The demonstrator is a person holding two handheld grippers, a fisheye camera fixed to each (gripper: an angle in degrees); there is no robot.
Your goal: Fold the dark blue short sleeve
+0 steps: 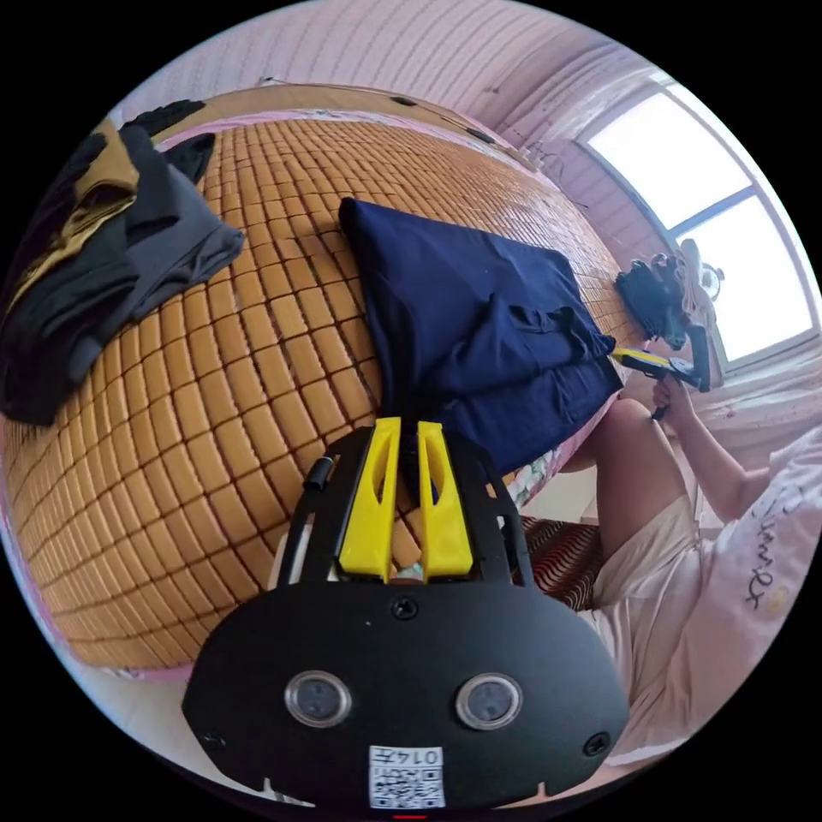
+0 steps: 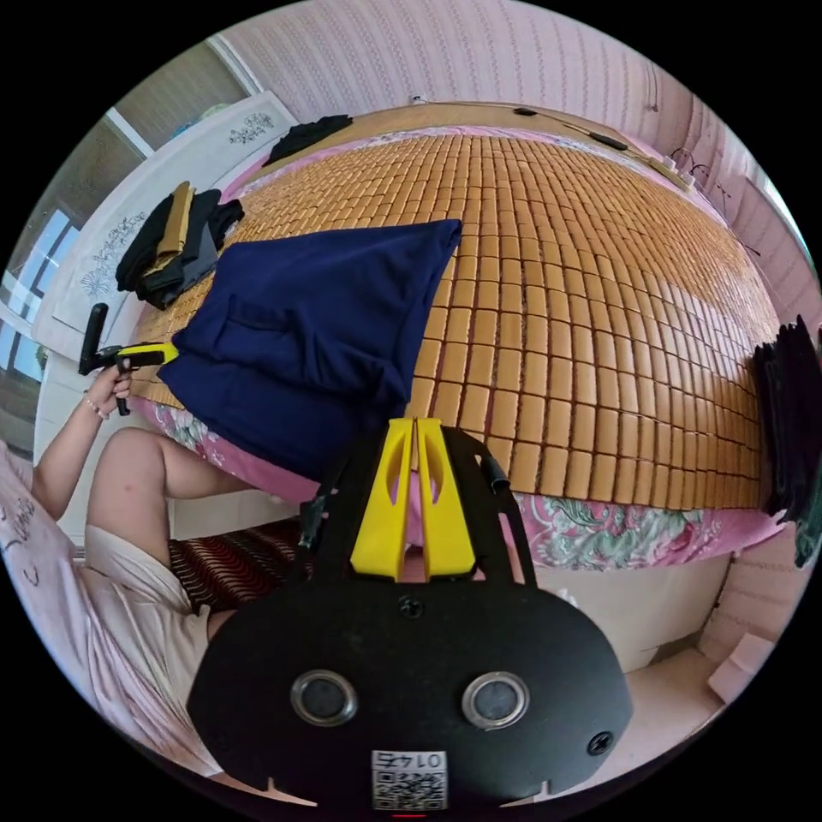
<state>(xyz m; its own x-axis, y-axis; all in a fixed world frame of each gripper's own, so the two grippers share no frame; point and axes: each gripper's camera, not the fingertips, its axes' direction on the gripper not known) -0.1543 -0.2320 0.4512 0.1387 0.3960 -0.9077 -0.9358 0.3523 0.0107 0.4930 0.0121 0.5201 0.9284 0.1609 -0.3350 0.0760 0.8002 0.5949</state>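
Observation:
The dark blue short-sleeve shirt (image 1: 462, 300) (image 2: 317, 317) lies partly folded on the bamboo mat (image 1: 214, 411) (image 2: 582, 300) of a bed, with its near edge hanging over the bed's side. My left gripper (image 1: 409, 424) (image 2: 163, 351) is shut on one near corner of the shirt, with blue cloth between its yellow jaws. My right gripper (image 2: 415, 421) (image 1: 621, 354) is at the other near corner. Its jaws are together and the cloth's edge meets their tips.
A pile of dark clothes (image 1: 103, 248) (image 2: 171, 240) sits on the mat beyond the shirt, and another dark stack (image 2: 788, 419) (image 1: 655, 300) lies at the other end. The person's bare knee (image 1: 634, 479) (image 2: 145, 479) is against the bed's side, above a striped stool (image 1: 556, 556).

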